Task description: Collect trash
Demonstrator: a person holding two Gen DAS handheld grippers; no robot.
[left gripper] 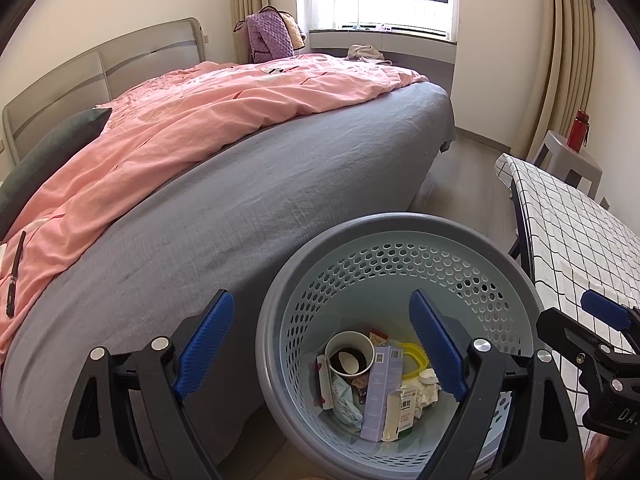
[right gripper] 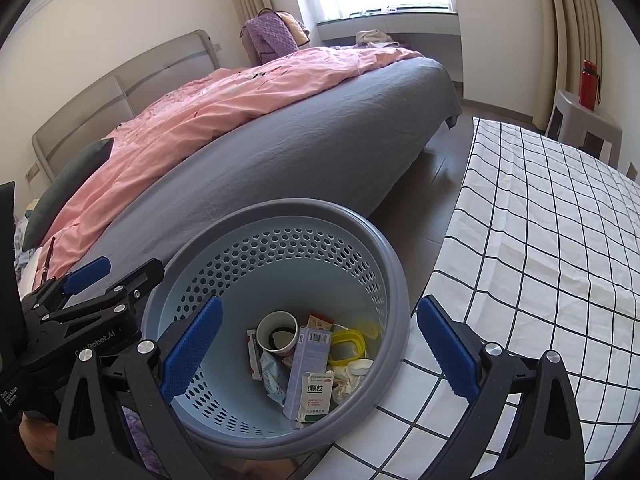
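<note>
A round basket with a grey rim (left gripper: pixel 400 224) (right gripper: pixel 320 206) and pale blue perforated walls stands on the floor between the bed and a table. Inside lie a paper cup (left gripper: pixel 348 356) (right gripper: pixel 278 330), a tall lilac box (left gripper: pixel 380 392) (right gripper: pixel 306 364), a yellow ring lid (left gripper: pixel 414 360) (right gripper: pixel 346 344), a medicine packet (left gripper: pixel 404 412) (right gripper: pixel 318 394) and crumpled tissue (right gripper: pixel 346 384). My left gripper (left gripper: pixel 322 344) (right gripper: pixel 120 276) hangs open and empty above the basket's left side. My right gripper (right gripper: pixel 320 352) (left gripper: pixel 580 320) is open and empty over its right rim.
A bed with a grey sheet (left gripper: pixel 260 200) and pink duvet (left gripper: pixel 200 120) fills the left; a black pen (left gripper: pixel 14 276) lies on it. A table under a checked cloth (right gripper: pixel 540 220) stands right. A red bottle (right gripper: pixel 589 85) sits on a white stool.
</note>
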